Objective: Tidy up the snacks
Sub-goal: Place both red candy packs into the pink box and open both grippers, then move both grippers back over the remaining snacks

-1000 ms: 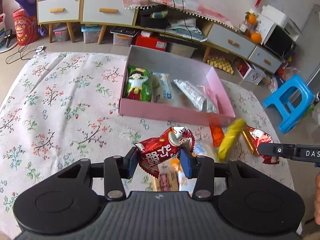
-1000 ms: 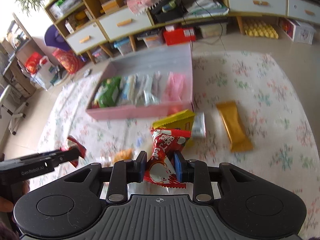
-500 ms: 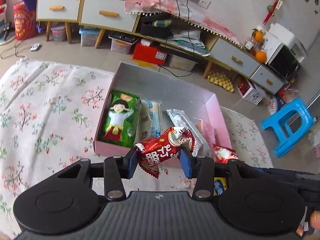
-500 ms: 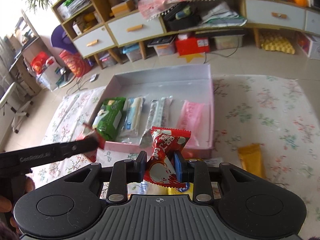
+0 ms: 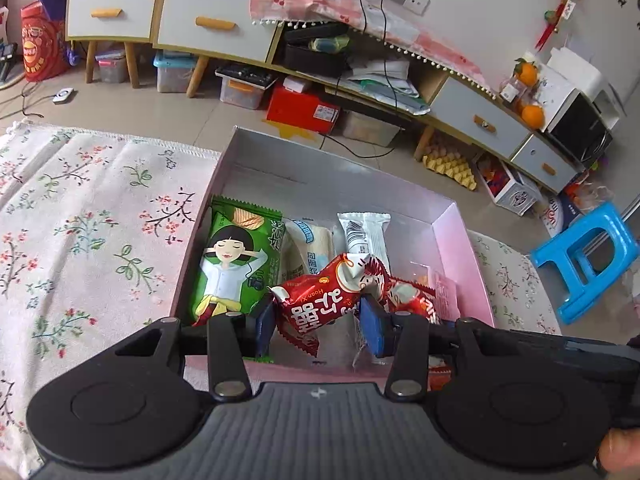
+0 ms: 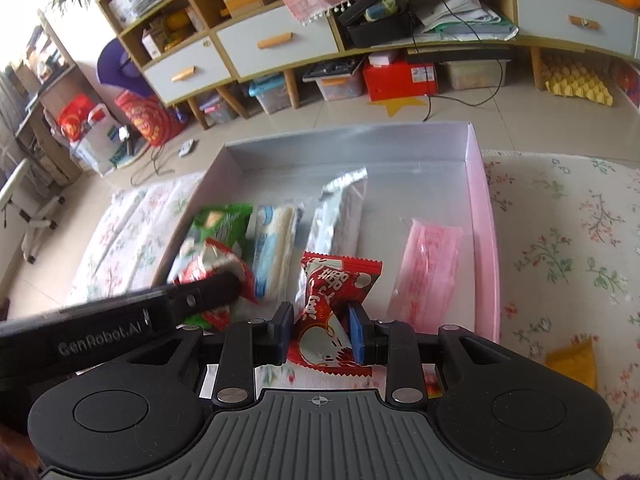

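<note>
Red wrappers fill both our tools: the left gripper pinches 1 red candy packet, the right gripper is pressed tight on a second red packet. Both hang over the near end of the pink box, just ahead of the pads. We judge this the placing step; next calls for lowering into the gap between silver packet and pink packet, then releasing.

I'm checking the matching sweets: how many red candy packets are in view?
2. One red packet is in the left gripper, one red packet in the right gripper, both over the pink box. Others may be hidden.
</note>
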The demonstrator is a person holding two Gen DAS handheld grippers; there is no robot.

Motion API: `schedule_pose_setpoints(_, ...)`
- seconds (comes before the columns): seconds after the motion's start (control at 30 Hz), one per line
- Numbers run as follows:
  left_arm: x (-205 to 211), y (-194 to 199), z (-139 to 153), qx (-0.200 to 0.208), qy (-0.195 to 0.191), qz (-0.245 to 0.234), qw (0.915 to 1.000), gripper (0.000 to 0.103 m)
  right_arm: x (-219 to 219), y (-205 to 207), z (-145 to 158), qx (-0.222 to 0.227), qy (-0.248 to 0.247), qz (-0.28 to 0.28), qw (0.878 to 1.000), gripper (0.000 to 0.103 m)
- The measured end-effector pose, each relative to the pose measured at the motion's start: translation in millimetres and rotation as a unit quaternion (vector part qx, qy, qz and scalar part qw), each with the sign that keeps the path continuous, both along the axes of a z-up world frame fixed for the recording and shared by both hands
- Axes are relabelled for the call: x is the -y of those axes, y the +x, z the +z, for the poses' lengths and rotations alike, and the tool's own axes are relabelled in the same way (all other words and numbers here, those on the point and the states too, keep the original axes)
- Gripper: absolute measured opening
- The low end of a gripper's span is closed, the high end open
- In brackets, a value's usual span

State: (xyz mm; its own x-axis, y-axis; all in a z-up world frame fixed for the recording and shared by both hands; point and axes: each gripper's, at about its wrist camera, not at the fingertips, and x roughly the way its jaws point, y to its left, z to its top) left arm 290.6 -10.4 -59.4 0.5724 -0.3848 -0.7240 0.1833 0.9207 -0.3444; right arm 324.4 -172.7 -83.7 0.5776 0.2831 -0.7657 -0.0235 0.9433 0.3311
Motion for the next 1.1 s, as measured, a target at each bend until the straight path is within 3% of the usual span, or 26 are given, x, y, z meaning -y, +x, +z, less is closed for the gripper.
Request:
schedule_pose_setpoints(0.23,-4.7,-5.0,6.2,0.004,-0.012,0.008,0.9999,0.049,4.0,7.6,1.5,0.01,0.001,-0.017,1.0,0.038)
schedule_pose_setpoints(0.3,-9.5,-7.1,9.9,0.006,-0.02,0.012,0.9997,0.054,8.7,6.9,4.0,0.006,0.005,-0.027,1.0,0.055)
schedule_pose_setpoints(0.33,-11.1,-8.3,12.1,0.006,-0.02,0.014,0.9997,0.056,11.4,6.1,5.8,0.004,0.008,-0.032,0.999,0.058)
schedule_pose_setpoints(0.67,-22.6,-38.9,40.0,0.061,0.039,0.024,0.9971,0.059,7.6,-12.8,38.4,0.003,0.003,-0.026,1.0,0.06)
schedule_pose_setpoints(0.9,-21.2,-62.2,48.0,0.059,0.06,0.013,0.9964,0.059,4.6,-54.0,73.0,0.013,0.009,0.009,1.0,0.066)
schedule_pose_setpoints(1.1,-7.8,-83.9,45.1,0.031,0.054,-0.013,0.998,0.059,5.5,-90.4,84.0,0.017,-0.028,0.017,0.999,0.07)
